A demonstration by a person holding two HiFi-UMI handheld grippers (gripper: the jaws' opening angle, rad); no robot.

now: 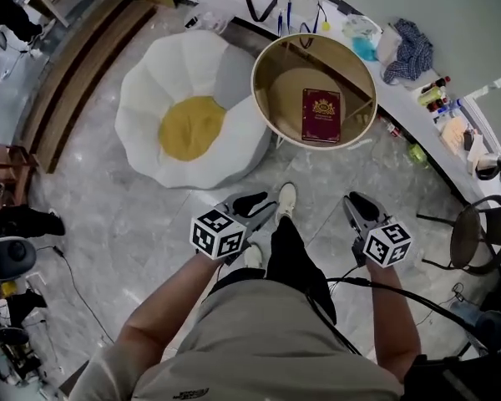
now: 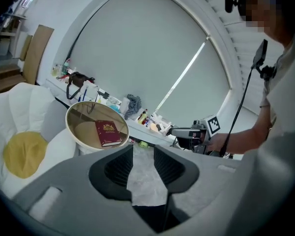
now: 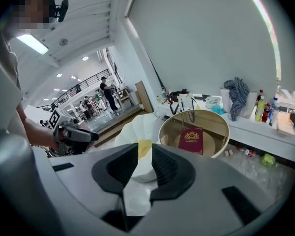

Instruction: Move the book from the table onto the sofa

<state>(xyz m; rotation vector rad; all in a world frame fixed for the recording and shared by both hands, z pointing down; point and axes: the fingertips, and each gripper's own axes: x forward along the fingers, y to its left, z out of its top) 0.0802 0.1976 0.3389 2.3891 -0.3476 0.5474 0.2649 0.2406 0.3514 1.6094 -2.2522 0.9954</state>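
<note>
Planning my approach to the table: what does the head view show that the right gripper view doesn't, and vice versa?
Only the head view: a stool at far right and the person's shoe on the floor. Only the right gripper view: people in a far hall and a ceiling lamp. Both: the book flat on the round table, the sofa beside it, and the left tool.

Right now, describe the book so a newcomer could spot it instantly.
Find the white flower-shaped sofa with the yellow centre; the round table stands just beside it. The book lies flat on that table, the only thing on it, dark red with a gold emblem.
</note>
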